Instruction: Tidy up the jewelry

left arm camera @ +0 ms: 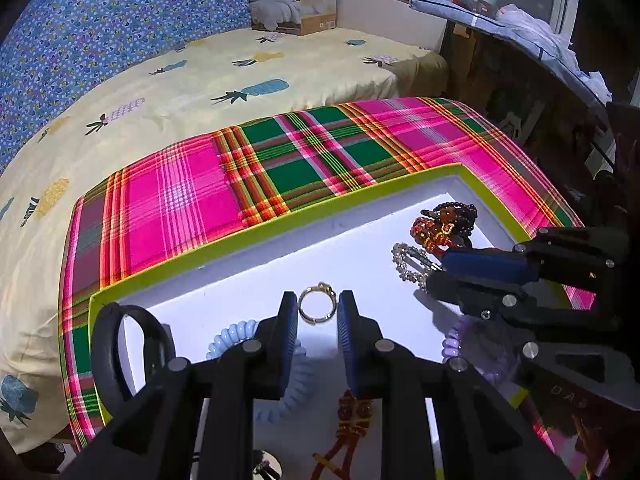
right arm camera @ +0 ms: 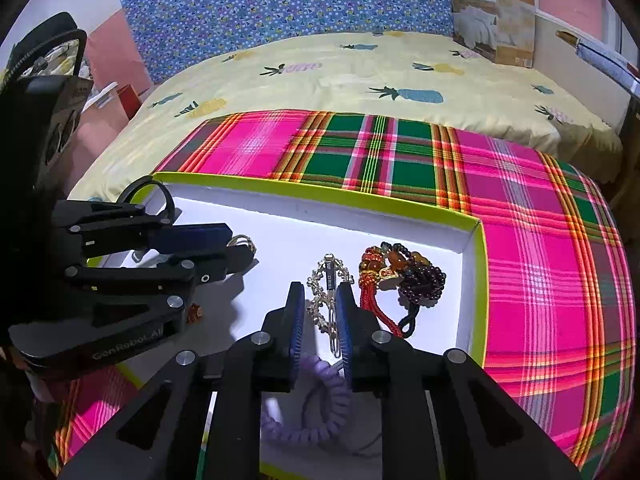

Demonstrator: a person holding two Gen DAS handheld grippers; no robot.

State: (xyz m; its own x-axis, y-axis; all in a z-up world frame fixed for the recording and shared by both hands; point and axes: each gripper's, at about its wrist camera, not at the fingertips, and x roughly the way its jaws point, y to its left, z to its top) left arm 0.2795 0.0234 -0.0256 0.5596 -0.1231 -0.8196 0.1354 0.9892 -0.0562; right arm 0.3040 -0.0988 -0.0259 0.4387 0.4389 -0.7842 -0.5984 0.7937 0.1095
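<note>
Gold ring (left arm camera: 317, 307) lies on the white floor of the green-rimmed box (left arm camera: 280, 220), between my left gripper (left arm camera: 318, 314)'s part-open jaws, untouched. My right gripper (right arm camera: 320, 312), angled down, straddles the beaded hair clip (right arm camera: 326, 280) with jaws narrowly parted, gripping nothing.

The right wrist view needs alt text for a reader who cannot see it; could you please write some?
The right gripper straddles a rhinestone hair clip inside a white tray with a lime-green rim, jaws slightly apart. A red-tasselled dark bead bracelet lies right of it; the left gripper reaches in from the left.
</note>
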